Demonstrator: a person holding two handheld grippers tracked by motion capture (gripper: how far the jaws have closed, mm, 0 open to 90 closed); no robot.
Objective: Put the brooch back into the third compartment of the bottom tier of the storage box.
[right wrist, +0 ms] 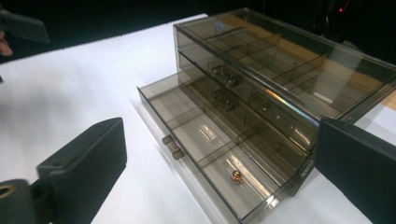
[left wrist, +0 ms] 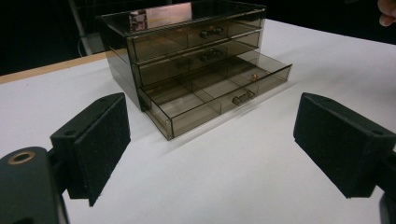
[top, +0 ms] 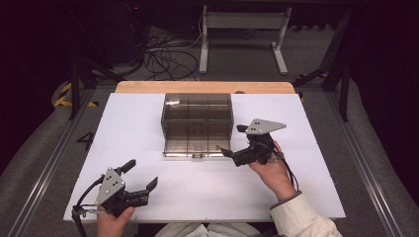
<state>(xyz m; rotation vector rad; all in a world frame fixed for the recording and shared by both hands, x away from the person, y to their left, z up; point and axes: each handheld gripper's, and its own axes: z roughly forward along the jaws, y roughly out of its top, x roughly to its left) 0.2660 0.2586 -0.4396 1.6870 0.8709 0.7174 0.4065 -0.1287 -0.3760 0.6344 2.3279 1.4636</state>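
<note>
The right gripper [top: 230, 142], jaws wide and empty, hangs just beside the smoky clear drawer box [top: 197, 106] mid-table; its bottom drawer [right wrist: 201, 140] stands pulled out, a small gold bead [right wrist: 236, 176] lying in one end compartment, upper drawers closed

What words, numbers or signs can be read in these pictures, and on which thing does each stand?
"4": a dark painted figure on the grey floor, left of the white table.
Yellow and black hazard stripes on the floor farther back: a sign without words.
The smoky plastic drawer box shows no readable label.
</note>
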